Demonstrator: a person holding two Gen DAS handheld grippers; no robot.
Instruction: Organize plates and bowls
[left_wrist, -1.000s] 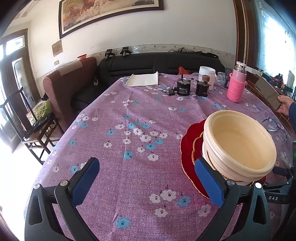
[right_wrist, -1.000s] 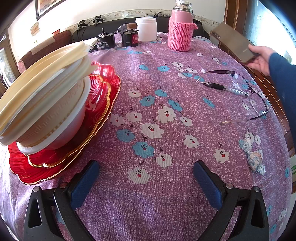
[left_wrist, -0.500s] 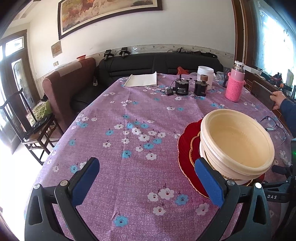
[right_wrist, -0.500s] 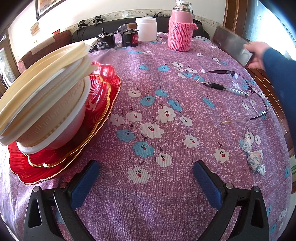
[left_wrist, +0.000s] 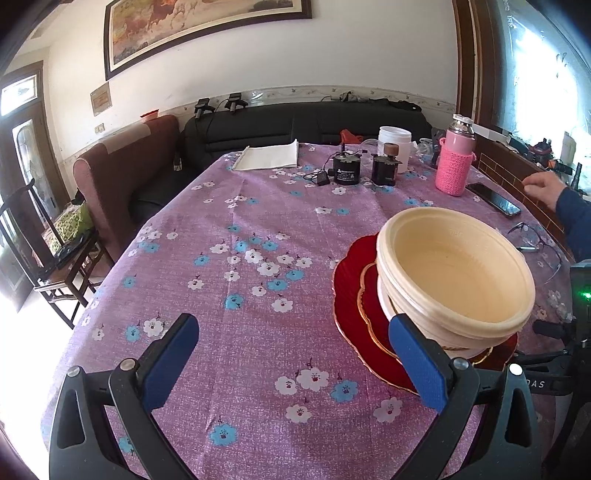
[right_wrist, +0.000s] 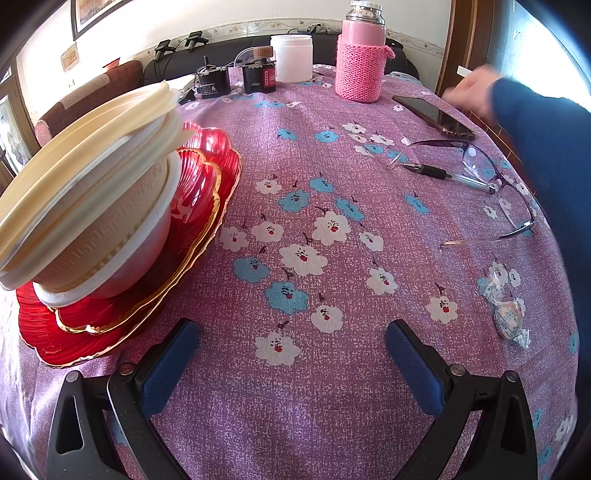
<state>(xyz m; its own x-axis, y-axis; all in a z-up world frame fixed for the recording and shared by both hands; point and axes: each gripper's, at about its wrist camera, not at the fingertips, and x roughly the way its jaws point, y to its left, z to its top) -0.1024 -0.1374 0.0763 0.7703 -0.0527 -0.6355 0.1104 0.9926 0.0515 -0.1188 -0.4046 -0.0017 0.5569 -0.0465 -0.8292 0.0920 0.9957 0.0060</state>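
**Stack built, both grippers idle: the sorting looks close to finished**

You have the crockery gathered in 1 pile on the purple flowered tablecloth (left_wrist: 229, 295). At the bottom sit the red glass plates with scalloped gold rims (right_wrist: 207, 206); you can make out at least 2 of them, a smaller one nested on a larger one. On top of them stand the cream plastic bowls (left_wrist: 454, 277), nested into each other. From the right wrist view you can count about 2 or 3 rims, and the upper bowls lean clearly to one side instead of sitting level.

Your left gripper (left_wrist: 291, 363) hangs just beside the pile with its blue pads wide apart and nothing between them; its right-hand pad overlaps the plate rim in the view, but whether it touches cannot be told. Your right gripper (right_wrist: 291, 360) is also spread apart and empty, over bare cloth to the right of the plates.

No other plate or bowl shows loose on the table, so the gathering seems done. What is probably left is to square up the tilted bowls so they seat flat, since a lean like that could let the top one slide.

Leave the bystander's things alone: the pink knitted-sleeve flask (right_wrist: 360, 62), the dark phone (right_wrist: 434, 116), the glasses (right_wrist: 491, 173) and the pen (right_wrist: 447, 173).
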